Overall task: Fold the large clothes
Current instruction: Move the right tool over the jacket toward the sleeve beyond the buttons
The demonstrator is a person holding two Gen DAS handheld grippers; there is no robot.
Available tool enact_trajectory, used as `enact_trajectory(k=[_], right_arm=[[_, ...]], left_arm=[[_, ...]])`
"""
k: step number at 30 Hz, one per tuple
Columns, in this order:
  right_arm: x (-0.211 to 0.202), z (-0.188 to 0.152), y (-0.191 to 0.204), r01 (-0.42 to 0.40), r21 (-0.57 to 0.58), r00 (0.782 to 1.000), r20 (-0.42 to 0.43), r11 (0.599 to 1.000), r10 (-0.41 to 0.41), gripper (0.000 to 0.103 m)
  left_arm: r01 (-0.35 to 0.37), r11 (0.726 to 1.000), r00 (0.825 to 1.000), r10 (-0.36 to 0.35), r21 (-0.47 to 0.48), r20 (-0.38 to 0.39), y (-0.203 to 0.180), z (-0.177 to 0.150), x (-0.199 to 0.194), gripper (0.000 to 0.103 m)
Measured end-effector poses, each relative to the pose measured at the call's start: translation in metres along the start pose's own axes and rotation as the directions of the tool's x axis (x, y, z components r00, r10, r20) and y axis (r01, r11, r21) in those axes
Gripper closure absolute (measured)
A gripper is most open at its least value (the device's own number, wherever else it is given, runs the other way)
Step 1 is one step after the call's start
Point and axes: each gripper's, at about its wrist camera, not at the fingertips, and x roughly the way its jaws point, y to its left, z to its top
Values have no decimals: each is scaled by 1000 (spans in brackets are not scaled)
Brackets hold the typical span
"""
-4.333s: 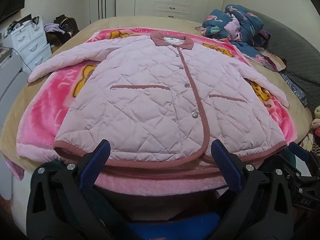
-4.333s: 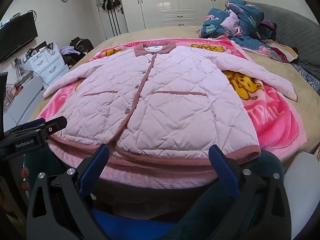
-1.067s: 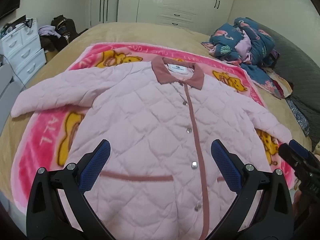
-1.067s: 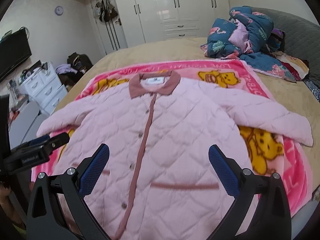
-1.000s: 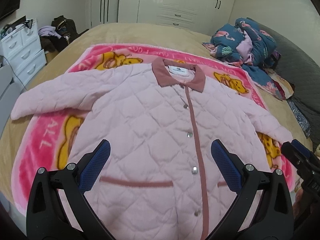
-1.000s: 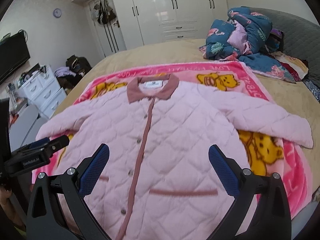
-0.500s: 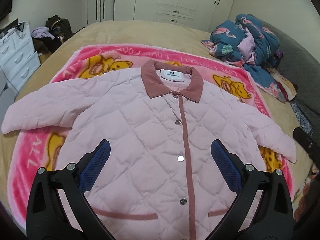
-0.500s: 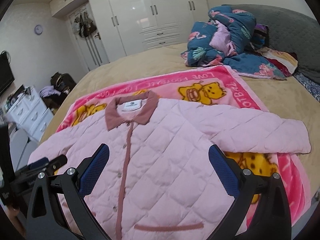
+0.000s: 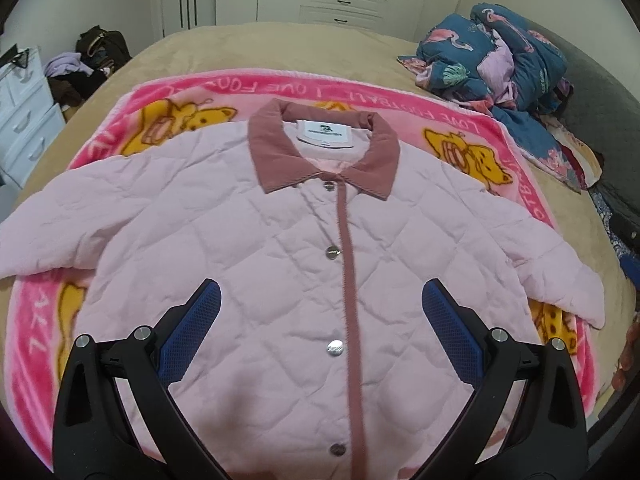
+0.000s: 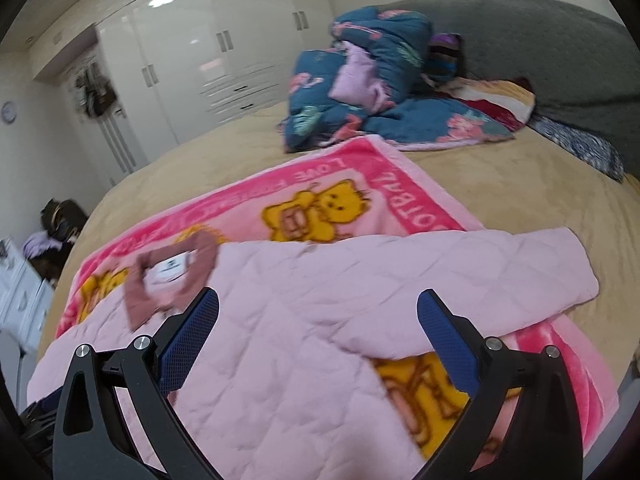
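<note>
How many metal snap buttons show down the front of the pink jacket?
4, on the pink jacket in the left wrist view: one at the collar, one on the chest, one mid-front, one near the frame's bottom. More may lie below, out of view.

Left gripper (image 9: 320, 312) advanced from hem to over jacket (image 9: 248, 264) chest, collar (image 9: 276, 156) closer. Right gripper (image 10: 318, 326) swung right toward sleeve (image 10: 500, 272).

One quilted pink jacket (image 9: 248, 248) lying on one pink bear-print blanket (image 9: 40, 340); four snap buttons (image 9: 335, 348) showing down placket. Two sleeves (image 10: 460, 272) lying spread. One heap of blue bedding (image 9: 492, 60) sitting behind. Two grippers: left gripper (image 9: 320, 324), right gripper (image 10: 318, 334).
</note>
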Motion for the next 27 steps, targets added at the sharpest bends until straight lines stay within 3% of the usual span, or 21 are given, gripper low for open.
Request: enact_trajectory(k=[12, 20, 27], right_arm=[[49, -1, -98, 112, 177, 992, -73, 978, -100, 4], [79, -13, -165, 191, 336, 977, -157, 922, -145, 4], [88, -24, -206, 245, 441, 966, -192, 864, -176, 4]], left_arm=[[-5, 999, 999, 6, 36, -36, -40, 11, 44, 8], [-33, 997, 996, 39, 69, -79, -57, 12, 74, 8], [-12, 996, 993, 22, 83, -116, -72, 16, 94, 8]])
